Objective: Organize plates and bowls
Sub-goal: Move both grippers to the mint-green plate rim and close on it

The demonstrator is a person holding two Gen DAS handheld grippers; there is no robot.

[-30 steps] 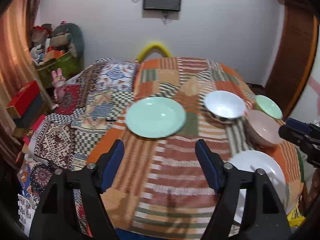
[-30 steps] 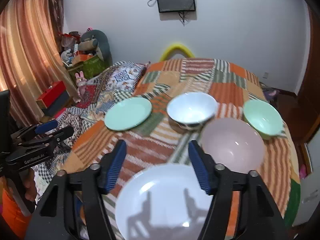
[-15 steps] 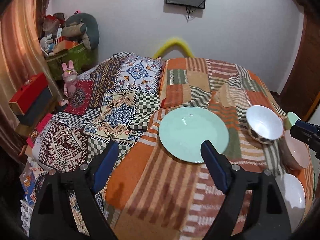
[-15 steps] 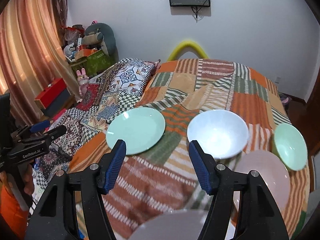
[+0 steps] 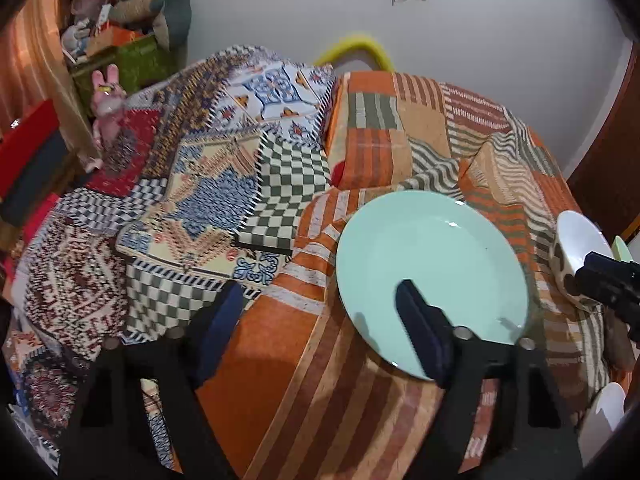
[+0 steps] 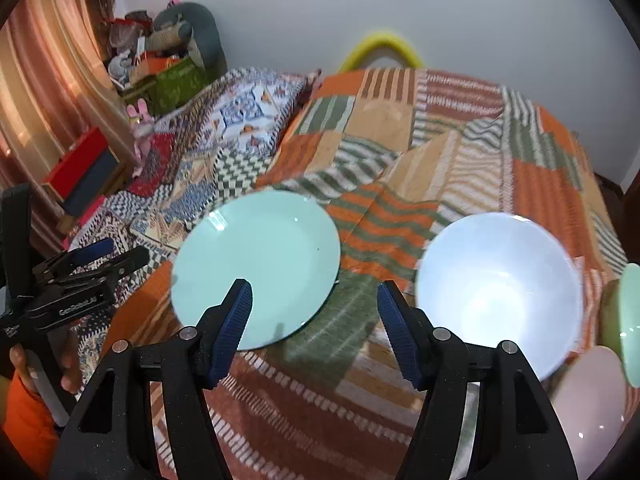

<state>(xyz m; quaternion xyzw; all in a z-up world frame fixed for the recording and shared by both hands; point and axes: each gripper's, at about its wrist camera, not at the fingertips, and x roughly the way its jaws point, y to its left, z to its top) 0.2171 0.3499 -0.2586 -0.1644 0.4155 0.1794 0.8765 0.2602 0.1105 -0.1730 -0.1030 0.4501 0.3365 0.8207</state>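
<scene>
A mint green plate (image 5: 432, 268) lies flat on the patchwork blanket; it also shows in the right wrist view (image 6: 256, 260). My left gripper (image 5: 320, 320) is open and empty, its right finger over the plate's near edge. My right gripper (image 6: 314, 316) is open and empty, just in front of the plate's right edge. A white bowl (image 6: 496, 292) sits to the right of the plate and shows at the edge of the left wrist view (image 5: 576, 256). A pink bowl (image 6: 588, 412) and a small green bowl (image 6: 632, 320) lie at the far right. A white plate (image 5: 604, 416) peeks in at the bottom right.
The dishes rest on an orange striped blanket (image 6: 440, 152) beside a patterned quilt (image 5: 180, 200). Boxes and stuffed toys (image 6: 160, 60) stand at the far left by a curtain. A yellow arch (image 6: 380, 48) rises behind the bed. My left gripper (image 6: 76, 280) shows at the left of the right wrist view.
Both grippers have moved forward and left toward the mint green plate. The white plate has dropped out of the right wrist view. Both grippers stayed open.
</scene>
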